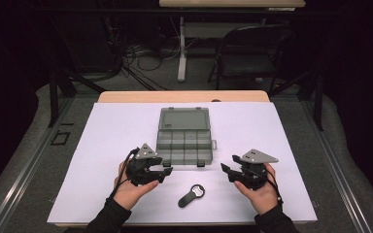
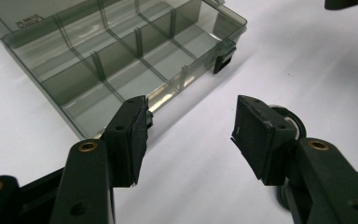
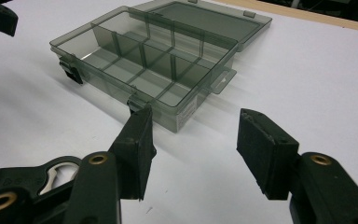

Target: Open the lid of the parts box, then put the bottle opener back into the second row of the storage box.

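Smoky grey organiser box (image 1: 184,141) – white table sheet (image 1: 111,131) – black opener (image 1: 191,195)

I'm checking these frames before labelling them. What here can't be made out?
- Small black and silver tool, high view: too small to identify.
- The same tool, left gripper view: mostly hidden behind a jaw.
- Raised lettering on the compartment box, left gripper view: too small to read.
- Box lid, right gripper view: far end cut off by the top edge.
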Action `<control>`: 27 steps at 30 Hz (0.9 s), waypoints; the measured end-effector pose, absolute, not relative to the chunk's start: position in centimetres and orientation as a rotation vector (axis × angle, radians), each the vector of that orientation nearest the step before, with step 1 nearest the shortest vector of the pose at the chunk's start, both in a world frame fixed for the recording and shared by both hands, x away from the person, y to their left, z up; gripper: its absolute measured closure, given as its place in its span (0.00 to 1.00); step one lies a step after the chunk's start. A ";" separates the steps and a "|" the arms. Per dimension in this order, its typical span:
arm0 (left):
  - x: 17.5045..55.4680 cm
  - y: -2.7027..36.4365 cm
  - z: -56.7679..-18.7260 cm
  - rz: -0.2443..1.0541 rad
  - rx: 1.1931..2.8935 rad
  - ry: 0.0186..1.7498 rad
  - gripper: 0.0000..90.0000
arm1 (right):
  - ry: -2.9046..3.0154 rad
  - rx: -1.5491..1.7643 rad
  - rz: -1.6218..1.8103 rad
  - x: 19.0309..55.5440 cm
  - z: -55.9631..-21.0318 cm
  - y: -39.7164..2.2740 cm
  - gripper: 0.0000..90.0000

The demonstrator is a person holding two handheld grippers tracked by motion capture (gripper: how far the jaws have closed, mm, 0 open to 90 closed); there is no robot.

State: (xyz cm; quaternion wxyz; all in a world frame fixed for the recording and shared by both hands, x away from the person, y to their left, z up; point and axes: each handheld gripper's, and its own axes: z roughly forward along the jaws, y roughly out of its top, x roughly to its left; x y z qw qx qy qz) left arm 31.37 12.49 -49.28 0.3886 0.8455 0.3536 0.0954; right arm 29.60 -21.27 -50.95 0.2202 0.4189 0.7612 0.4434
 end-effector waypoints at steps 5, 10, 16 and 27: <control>31.3 11.7 -49.6 0.220 2.176 0.887 0.49 | 2.103 1.158 1.225 29.6 -50.9 -21.5 0.51; 31.1 10.9 -49.9 0.201 2.206 0.873 0.48 | 2.091 1.164 1.236 29.7 -50.8 -21.6 0.50; 30.9 9.4 -50.0 0.184 2.273 0.842 0.48 | 2.076 1.171 1.238 29.8 -50.8 -21.6 0.49; 30.8 7.5 -50.2 0.120 2.413 0.802 0.49 | 2.075 1.182 1.239 29.8 -50.7 -21.8 0.49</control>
